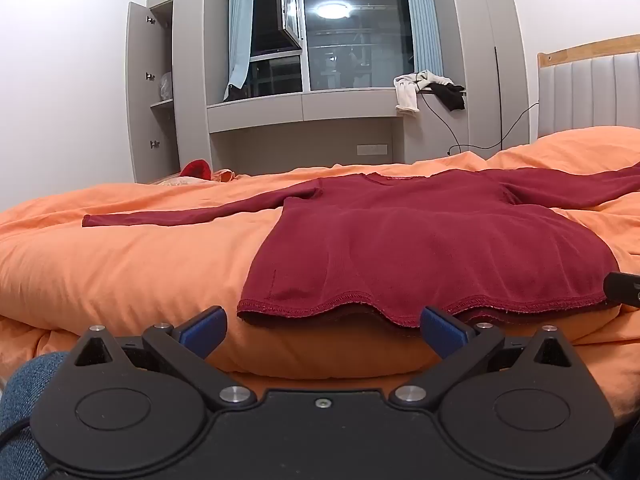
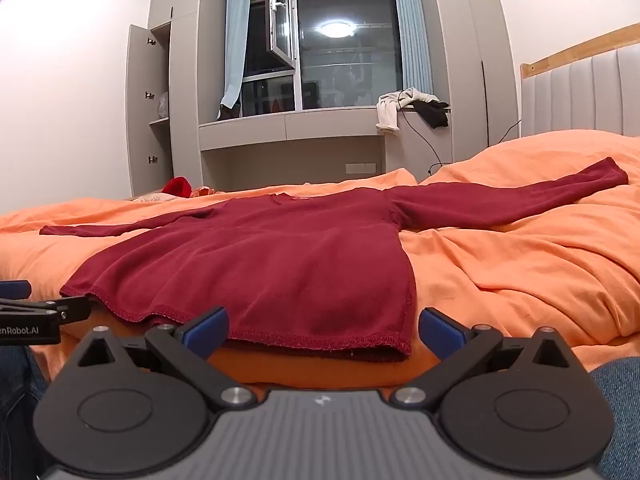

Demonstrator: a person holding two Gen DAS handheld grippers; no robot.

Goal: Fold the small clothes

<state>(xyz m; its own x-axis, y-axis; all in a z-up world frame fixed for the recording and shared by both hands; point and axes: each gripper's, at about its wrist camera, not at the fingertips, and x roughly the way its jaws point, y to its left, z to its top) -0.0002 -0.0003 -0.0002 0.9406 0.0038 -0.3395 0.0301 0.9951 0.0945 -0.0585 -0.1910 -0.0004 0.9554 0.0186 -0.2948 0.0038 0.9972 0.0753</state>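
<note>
A dark red long-sleeved shirt (image 1: 420, 248) lies flat on the orange bedding (image 1: 120, 272), sleeves spread to both sides, hem toward me. My left gripper (image 1: 322, 330) is open just short of the hem's left half, nothing between its blue pads (image 1: 202, 330). In the right wrist view the same shirt (image 2: 280, 264) fills the middle, and my right gripper (image 2: 322, 332) is open in front of the hem's right corner, pads apart from the cloth. The left gripper's side (image 2: 36, 312) shows at that view's left edge; the right gripper's tip (image 1: 624, 286) shows at the left view's right edge.
Orange bedding (image 2: 520, 264) is rumpled to the right of the shirt. A padded headboard (image 2: 580, 92) stands at the far right. Beyond the bed are grey cabinets (image 1: 160, 92), a window ledge with draped clothes (image 1: 428, 88), and a red item (image 1: 196, 169). Denim-clad legs (image 2: 620, 400) flank the grippers.
</note>
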